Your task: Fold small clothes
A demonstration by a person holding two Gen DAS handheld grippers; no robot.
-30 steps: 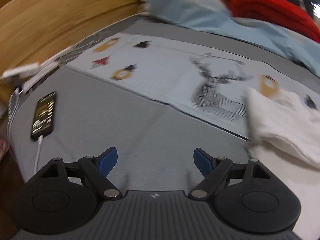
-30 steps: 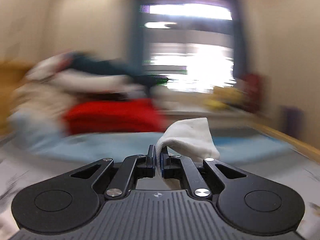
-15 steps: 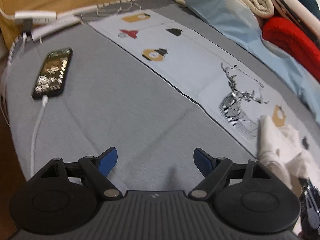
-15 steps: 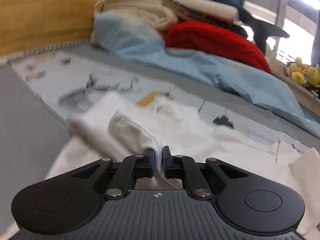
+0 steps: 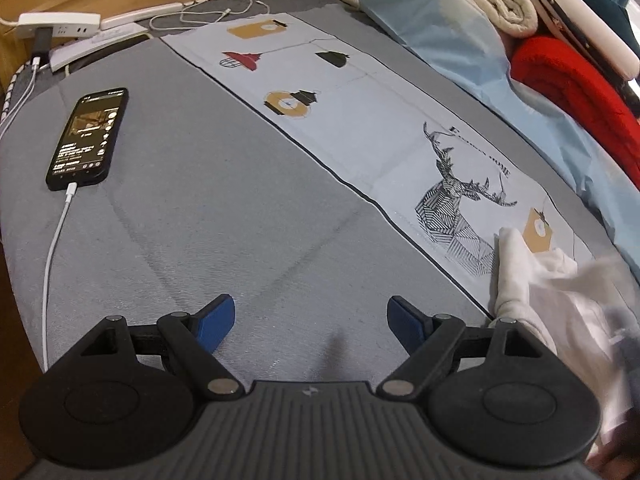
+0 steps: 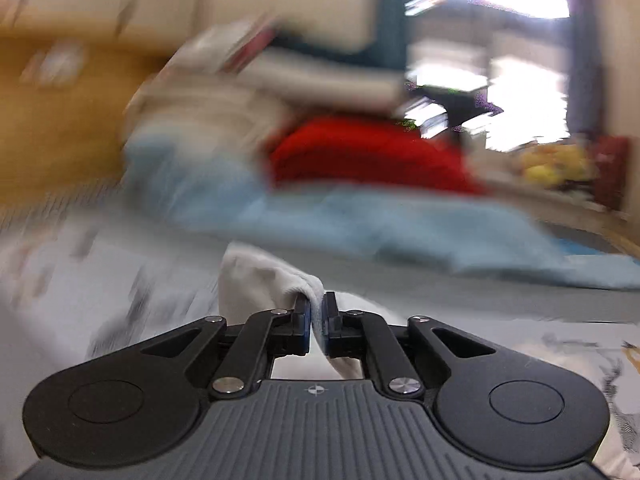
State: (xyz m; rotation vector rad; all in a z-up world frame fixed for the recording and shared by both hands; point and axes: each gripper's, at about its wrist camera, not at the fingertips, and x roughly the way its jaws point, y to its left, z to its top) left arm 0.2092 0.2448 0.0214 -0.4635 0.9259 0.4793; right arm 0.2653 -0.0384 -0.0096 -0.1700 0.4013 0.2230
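A small white garment (image 5: 520, 276) lies crumpled at the right of the left wrist view, on the bed's printed pale strip (image 5: 360, 120). My left gripper (image 5: 310, 320) hangs open over bare grey bedcover (image 5: 200, 220), left of the garment and apart from it, with nothing between its blue pads. In the right wrist view my right gripper (image 6: 316, 316) has a fold of the white garment (image 6: 264, 280) between its pads. Its jaws are opening, and the narrow gap is still filled with cloth. The rest of the garment spreads below and beside it, partly hidden by the gripper body.
A phone (image 5: 88, 138) on a white charging cable (image 5: 56, 248) lies at the left of the bed, with a power strip (image 5: 60, 24) by the wooden headboard. Folded red (image 5: 572, 88), cream and light blue (image 5: 460, 40) bedding is piled at the far right.
My right gripper has come down to the bed with the white garment, and its jaws have parted slightly. The left gripper's view has swung and rolled; it has stayed open.
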